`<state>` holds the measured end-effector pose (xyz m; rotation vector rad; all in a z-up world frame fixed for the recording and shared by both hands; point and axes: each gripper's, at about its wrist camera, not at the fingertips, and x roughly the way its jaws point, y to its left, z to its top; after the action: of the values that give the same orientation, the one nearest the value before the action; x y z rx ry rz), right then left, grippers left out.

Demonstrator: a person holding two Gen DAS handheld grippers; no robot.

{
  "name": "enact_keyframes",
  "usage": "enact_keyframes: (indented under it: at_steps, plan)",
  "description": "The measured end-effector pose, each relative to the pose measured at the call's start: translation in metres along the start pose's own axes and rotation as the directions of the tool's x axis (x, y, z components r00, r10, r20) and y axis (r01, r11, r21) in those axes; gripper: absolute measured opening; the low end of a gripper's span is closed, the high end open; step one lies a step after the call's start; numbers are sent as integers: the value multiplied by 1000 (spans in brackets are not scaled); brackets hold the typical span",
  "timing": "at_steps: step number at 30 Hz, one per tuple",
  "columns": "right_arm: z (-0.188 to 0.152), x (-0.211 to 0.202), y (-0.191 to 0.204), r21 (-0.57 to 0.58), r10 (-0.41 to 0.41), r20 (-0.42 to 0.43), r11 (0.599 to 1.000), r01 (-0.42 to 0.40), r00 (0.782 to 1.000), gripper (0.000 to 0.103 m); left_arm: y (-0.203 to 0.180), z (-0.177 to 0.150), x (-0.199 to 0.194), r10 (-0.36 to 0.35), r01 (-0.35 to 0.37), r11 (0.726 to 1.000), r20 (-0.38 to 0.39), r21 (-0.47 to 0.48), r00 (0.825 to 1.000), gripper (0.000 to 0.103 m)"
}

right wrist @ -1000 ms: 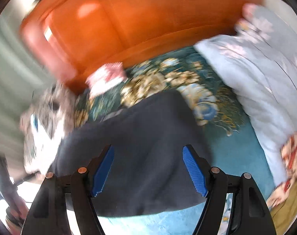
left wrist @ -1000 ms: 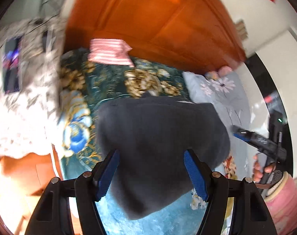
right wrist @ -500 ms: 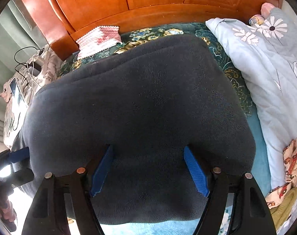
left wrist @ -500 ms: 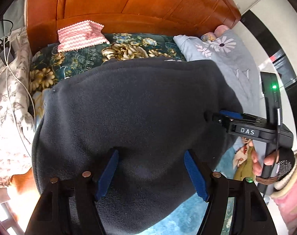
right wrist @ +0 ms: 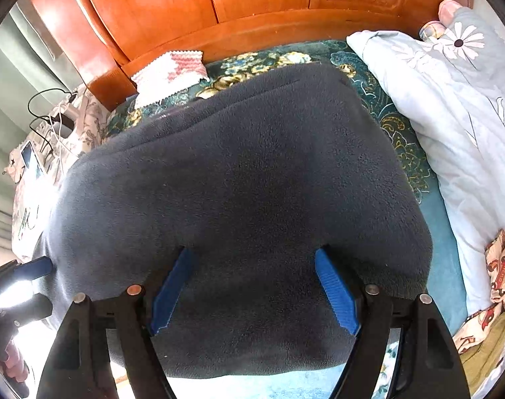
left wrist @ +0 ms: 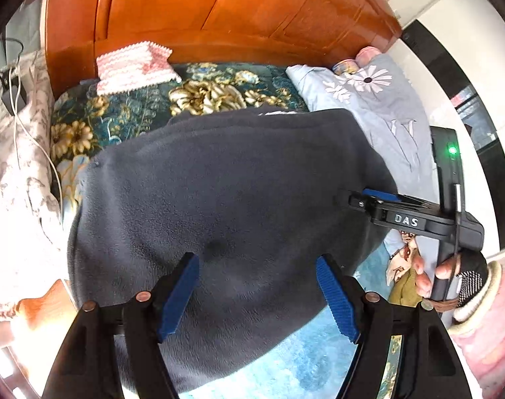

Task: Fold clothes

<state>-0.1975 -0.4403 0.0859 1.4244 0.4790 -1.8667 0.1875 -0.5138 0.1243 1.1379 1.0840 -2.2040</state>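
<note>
Both tools, left tool (left wrist: 257, 294) and right tool (right wrist: 252, 291), hover spread over dark fleece (right wrist: 239, 179).

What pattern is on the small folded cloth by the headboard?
Pink-and-white zigzag stripes on the folded cloth; clearest in the left wrist view.

Orange wooden headboard (right wrist: 259, 3), pink-and-white zigzag cloth (left wrist: 134, 66) on floral teal bedspread (left wrist: 126, 109), pale daisy-print quilt (right wrist: 451, 106) alongside.

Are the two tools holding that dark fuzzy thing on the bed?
No, nothing is held. The left tool and right tool both stand wide open above the folded dark grey fleece garment, their blue pads not squeezing it.
</note>
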Motion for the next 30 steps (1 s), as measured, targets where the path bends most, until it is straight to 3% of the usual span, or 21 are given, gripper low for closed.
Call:
enact_keyframes:
  at_steps: [4,17,25,27,30]
  plan:
    - [-1,-9,6,7,-3,26,1000,3,1000,79,-1,-10,-19,2,-2,1000,38,17,999,77]
    - [-26,-46,38,-22,7,93,1000,-5,996,79,15,-50,-51,-39,42,998,60,-36,997,77]
    - [-62,-47,50,-56,8,68,998,-4,998,89,15,-84,-49,-29,31,999,49,-24,998,87]
    - [-69,-42,51,-49,3,56,999,-1,998,90,16,-89,-45,-23,24,999,49,-32,999,99]
    - [-78,-36,52,-49,-10,41,999,12,999,96,20,-96,-39,-18,20,999,33,-48,999,103]
